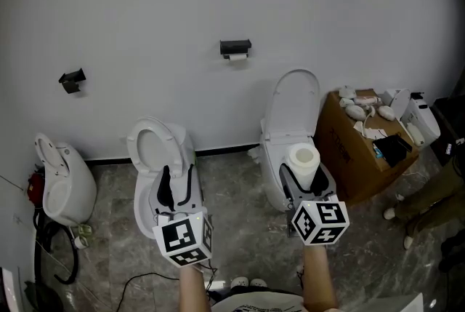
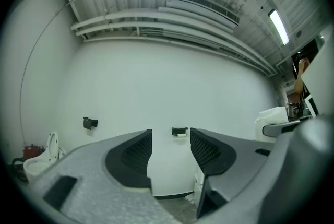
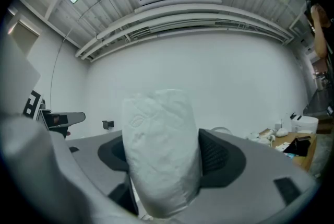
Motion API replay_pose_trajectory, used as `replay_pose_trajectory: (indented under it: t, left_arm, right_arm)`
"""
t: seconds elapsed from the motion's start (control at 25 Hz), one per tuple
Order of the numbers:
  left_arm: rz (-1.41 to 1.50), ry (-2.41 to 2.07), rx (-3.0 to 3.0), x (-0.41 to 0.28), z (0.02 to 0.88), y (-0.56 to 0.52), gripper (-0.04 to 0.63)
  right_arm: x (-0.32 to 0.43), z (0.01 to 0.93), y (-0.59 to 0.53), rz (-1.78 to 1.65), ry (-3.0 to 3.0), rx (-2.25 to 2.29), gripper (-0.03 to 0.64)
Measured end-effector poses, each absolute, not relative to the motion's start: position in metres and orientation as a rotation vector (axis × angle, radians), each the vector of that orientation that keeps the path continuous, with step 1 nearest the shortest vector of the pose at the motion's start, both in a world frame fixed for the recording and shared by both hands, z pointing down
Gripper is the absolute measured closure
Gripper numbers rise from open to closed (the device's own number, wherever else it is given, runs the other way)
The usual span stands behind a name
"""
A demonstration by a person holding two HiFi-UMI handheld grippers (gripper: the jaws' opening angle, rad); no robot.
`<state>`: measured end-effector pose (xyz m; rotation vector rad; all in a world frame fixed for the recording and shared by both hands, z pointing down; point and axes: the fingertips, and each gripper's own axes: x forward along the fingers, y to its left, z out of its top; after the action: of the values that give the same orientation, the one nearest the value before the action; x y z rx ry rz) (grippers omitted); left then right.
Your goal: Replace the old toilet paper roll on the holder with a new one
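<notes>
A black holder [image 1: 235, 47] is fixed to the white wall, with the small old roll [image 1: 236, 56] hanging under it. In the left gripper view the holder [image 2: 179, 131] shows far off, between the jaws. My left gripper [image 1: 176, 183] [image 2: 170, 147] is open and holds nothing; it hovers over the left toilet. My right gripper [image 1: 304, 174] [image 3: 162, 157] is shut on a full white toilet paper roll [image 1: 303, 158] [image 3: 162, 150], which stands upright between the pads and hides the wall straight ahead. Both grippers are well short of the wall.
A second black wall fitting [image 1: 72, 79] is at the left. Two white toilets [image 1: 156, 158] [image 1: 290, 114] stand against the wall, and a third [image 1: 62, 183] at far left. A cardboard box [image 1: 363, 150] with clutter is at right, beside a person's legs [image 1: 429, 194]. Cables [image 1: 54, 252] lie on the floor.
</notes>
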<state>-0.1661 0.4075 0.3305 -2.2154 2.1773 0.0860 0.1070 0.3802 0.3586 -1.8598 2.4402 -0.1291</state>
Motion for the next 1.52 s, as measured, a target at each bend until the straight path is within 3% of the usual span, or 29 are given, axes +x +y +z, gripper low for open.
replay_pose_trajectory:
  t: [0.2,0.84,1.52]
  left_arm:
    - [0.080,2.173,-2.224,-0.178,0.337,0.399,0.346]
    - [0.049,2.207,-2.245,-0.188,0.361,0.360,0.344]
    - [0.025,2.244,-2.148,-0.181,0.350,0.216,0.344]
  right_arm:
    - [0.099,0.364,0.373,-0.130,2.430,-1.869,0.284]
    - [0.098,0.378,0.341,-0.146,2.434,-1.902,0.284]
    - [0.093,0.371,0.174,-0.130,2.510,-1.778,0.284]
